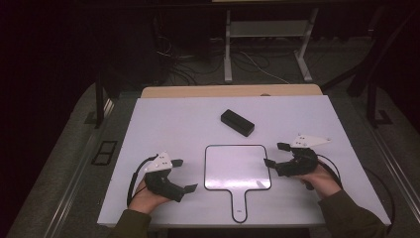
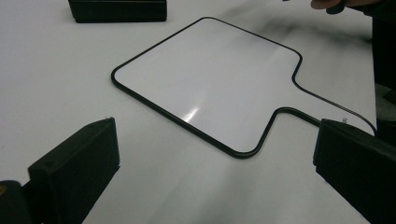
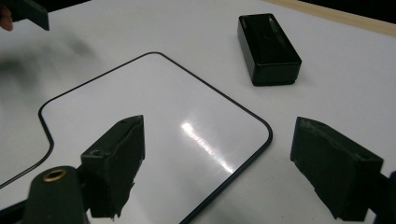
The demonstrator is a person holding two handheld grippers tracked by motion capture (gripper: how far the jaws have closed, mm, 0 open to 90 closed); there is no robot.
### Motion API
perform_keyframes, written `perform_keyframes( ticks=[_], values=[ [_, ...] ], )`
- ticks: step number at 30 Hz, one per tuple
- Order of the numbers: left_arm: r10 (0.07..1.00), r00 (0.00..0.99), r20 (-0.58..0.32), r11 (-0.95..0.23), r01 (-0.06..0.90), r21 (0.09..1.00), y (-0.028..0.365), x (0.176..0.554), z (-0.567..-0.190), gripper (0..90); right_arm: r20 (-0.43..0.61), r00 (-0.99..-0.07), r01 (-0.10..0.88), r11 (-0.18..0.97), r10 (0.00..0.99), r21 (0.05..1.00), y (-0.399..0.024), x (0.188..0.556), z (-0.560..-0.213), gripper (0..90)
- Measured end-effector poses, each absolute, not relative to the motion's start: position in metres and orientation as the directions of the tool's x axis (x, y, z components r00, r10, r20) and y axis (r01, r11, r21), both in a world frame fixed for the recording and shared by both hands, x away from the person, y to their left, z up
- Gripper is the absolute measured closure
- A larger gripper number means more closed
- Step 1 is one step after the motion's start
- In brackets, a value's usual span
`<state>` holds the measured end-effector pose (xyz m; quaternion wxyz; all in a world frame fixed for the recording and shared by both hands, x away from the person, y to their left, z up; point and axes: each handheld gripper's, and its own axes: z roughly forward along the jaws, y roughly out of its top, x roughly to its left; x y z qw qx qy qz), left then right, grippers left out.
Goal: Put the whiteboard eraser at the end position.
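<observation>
Both tools stand released with nothing between their jaws: the right tool (image 1: 274, 154) hovers just off the right edge of the small whiteboard (image 1: 237, 167), its jaws aimed toward 9 o'clock at that edge, and the left tool (image 1: 184, 175) rests low on the surface (image 1: 163, 119) just off the board's left edge, aimed toward 3 o'clock. In the right gripper view the two black jaws stand well apart over the board's near corner (image 3: 154, 121), not touching it; in the left gripper view the jaws are likewise spread wide, with the board (image 2: 210, 79) lying ahead between them and its handle running toward the right jaw. That whiteboard lies flat at the middle of the surface, a white panel with a thin black rim and a short handle pointing toward 6 o'clock, at the person's side. A black rectangular eraser (image 1: 237, 122) lies well apart from the board at about 12 o'clock, turned at a slant; it shows again at about 1 o'clock in the right gripper view (image 3: 268, 49) and at the top left in the left gripper view (image 2: 116, 10). Each hand comes in from the bottom edge of the high view, sleeves dark green, a black cable looping behind each tool. Beyond the far edge of the surface, at 12 o'clock, a wooden tabletop strip (image 1: 233, 91) and a dim floor with table legs and loose wires are visible.
</observation>
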<state>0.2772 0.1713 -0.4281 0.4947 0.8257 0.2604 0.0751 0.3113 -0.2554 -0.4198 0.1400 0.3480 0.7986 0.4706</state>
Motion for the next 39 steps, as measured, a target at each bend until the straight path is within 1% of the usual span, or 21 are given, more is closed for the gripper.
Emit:
perform_keyframes(
  ticks=[9,20,39],
  values=[
    [0.507,0.852,-0.135,-0.375,0.358,0.855,0.171,0.276,-0.427,0.0,0.109,-0.711,0.418,0.294,0.694,0.859,-0.267,0.296,-0.425,16.5],
    [0.506,0.852,-0.133,-0.373,0.355,0.857,0.171,0.276,-0.426,0.0,0.144,-0.687,0.444,0.255,0.712,0.859,-0.287,0.281,-0.435,16.6],
    [0.512,0.849,-0.133,-0.372,0.359,0.856,0.173,0.276,-0.427,0.0,0.138,-0.649,0.473,0.256,0.748,0.843,-0.312,0.261,-0.444,16.5]
  ],
)
